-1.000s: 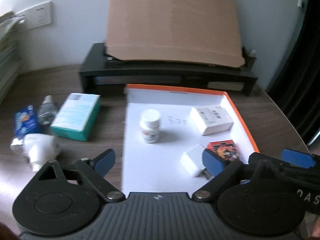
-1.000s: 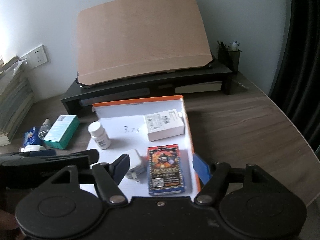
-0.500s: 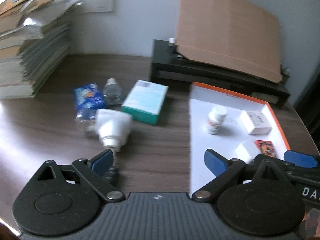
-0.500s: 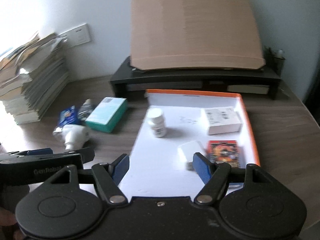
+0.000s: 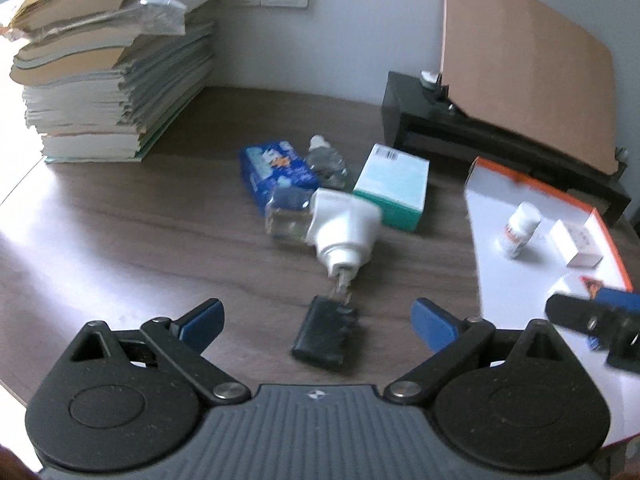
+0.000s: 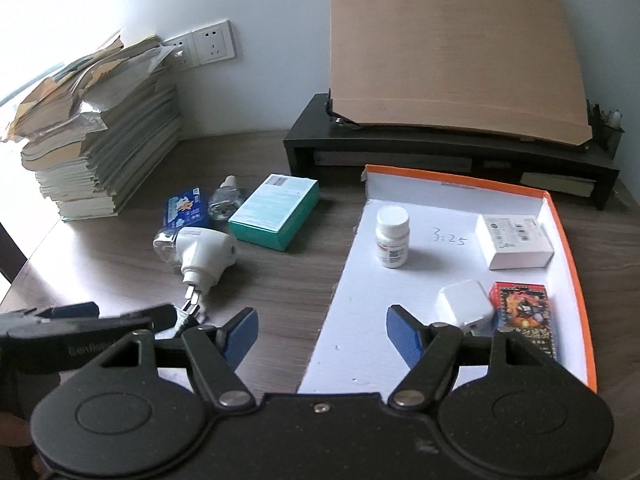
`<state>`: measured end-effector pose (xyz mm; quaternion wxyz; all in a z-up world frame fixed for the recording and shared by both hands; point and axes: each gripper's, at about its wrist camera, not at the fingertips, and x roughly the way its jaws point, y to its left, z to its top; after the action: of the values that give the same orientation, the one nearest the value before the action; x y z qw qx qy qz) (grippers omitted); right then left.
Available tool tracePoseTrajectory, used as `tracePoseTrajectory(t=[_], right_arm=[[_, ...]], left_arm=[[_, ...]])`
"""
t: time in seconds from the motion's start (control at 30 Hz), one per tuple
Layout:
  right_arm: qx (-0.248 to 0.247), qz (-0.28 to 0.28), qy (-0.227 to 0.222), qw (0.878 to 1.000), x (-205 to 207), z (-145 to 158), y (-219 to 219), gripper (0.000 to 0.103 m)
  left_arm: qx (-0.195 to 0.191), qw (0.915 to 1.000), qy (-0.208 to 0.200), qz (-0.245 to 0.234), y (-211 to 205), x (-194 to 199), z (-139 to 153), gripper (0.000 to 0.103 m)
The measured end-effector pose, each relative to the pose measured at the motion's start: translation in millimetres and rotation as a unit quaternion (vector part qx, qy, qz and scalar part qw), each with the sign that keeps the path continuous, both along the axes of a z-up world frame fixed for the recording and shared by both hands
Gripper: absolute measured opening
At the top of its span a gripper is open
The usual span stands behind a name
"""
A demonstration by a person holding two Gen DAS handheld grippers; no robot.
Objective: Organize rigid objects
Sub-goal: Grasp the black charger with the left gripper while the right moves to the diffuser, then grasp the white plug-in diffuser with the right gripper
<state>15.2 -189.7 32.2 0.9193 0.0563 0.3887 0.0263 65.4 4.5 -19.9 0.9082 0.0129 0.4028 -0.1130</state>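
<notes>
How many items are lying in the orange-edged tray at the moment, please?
4: pill bottle back left, white box back right, white charger and card pack in front.

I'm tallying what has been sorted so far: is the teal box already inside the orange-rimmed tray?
No, the teal box lies on the wooden table, left of the orange-rimmed tray and outside it.

A paper stack [image 6: 100,136] is sitting at the table's [image 6: 280,280] left by wall sockets [image 6: 212,46]. A cardboard sheet [image 6: 452,60] is leaning on a black stand [image 6: 400,152]; a pen holder [image 6: 608,128] is standing beside it.
</notes>
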Motion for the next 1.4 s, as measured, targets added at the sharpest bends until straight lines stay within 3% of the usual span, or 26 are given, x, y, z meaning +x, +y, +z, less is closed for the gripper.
tracePoseTrajectory(t=[0.27,0.37,0.67,0.73,0.9,1.13,1.4], right_arm=[[0.001,-0.007,0.009,1.0,1,-7,1,0.085],[0.0,-0.013,0.013,1.0,1,-9,-2,0.085],[0.005,-0.002,0.018,1.0,8,-14,-1,0.085],[0.01,0.011,0.017,1.0,13,-15,4,0.085],[0.033,0.063,0.011,0.997,33,-18,15,0.087],[0.059,0.138,0.03,0.988,81,-33,49,0.09],[0.019,0.205,0.056,0.977,137,-61,99,0.091]], left_arm=[[0.018,0.9992,-0.008,-0.036,0,5,-22,0.101],[0.028,0.9982,-0.009,-0.052,-4,8,-29,0.095],[0.02,0.9975,0.001,-0.069,-5,16,-44,0.056],[0.022,0.9966,-0.004,-0.08,-7,16,-44,0.036],[0.014,0.9963,0.003,-0.085,-1,14,-42,0.036],[-0.012,0.9995,-0.002,-0.028,37,13,-26,0.036],[-0.027,0.9988,0.001,0.041,78,6,-16,0.036]])
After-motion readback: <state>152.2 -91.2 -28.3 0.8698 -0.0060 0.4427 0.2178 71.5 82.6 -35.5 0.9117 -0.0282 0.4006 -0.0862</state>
